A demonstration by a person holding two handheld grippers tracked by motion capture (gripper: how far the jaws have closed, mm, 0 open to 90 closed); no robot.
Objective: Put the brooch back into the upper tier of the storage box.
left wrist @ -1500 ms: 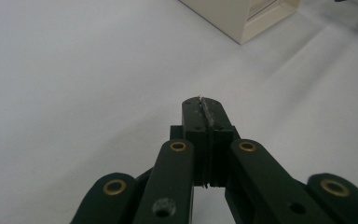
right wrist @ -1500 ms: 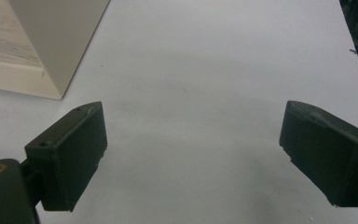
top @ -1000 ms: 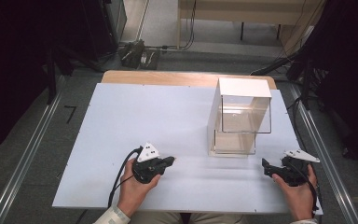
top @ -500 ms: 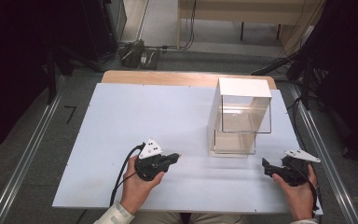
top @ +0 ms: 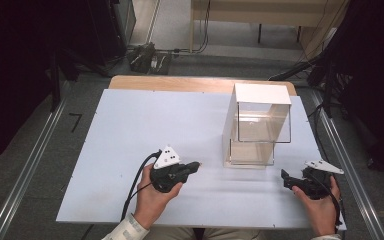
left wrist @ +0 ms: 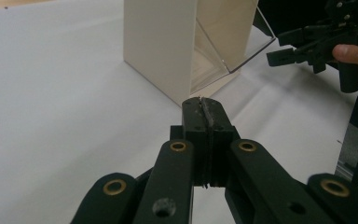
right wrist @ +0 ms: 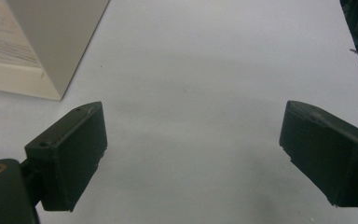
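Note:
My left gripper (top: 194, 165) is held in a hand a little above the white board (top: 130, 125), pointing right toward a white box (top: 257, 125) with clear walls. In the left gripper view its jaws (left wrist: 204, 105) are pressed together with nothing between them, and the box (left wrist: 161, 46) stands just ahead. My right gripper (top: 286, 178) rests near the board's front right corner, pointing left. In the right gripper view it (right wrist: 193, 154) stands wide open over bare board, nothing between its pads, with the box's corner (right wrist: 51, 37) at the upper left.
The white board lies on a wooden table (top: 200, 84) with floor rails (top: 25, 170) on both sides. A black cable (top: 135, 187) trails from the left gripper. The other hand's gripper (left wrist: 307, 44) appears far right in the left gripper view.
The left hand has lifted slightly and shifted right toward the box, jaws still shut. The right hand has stayed where it was.

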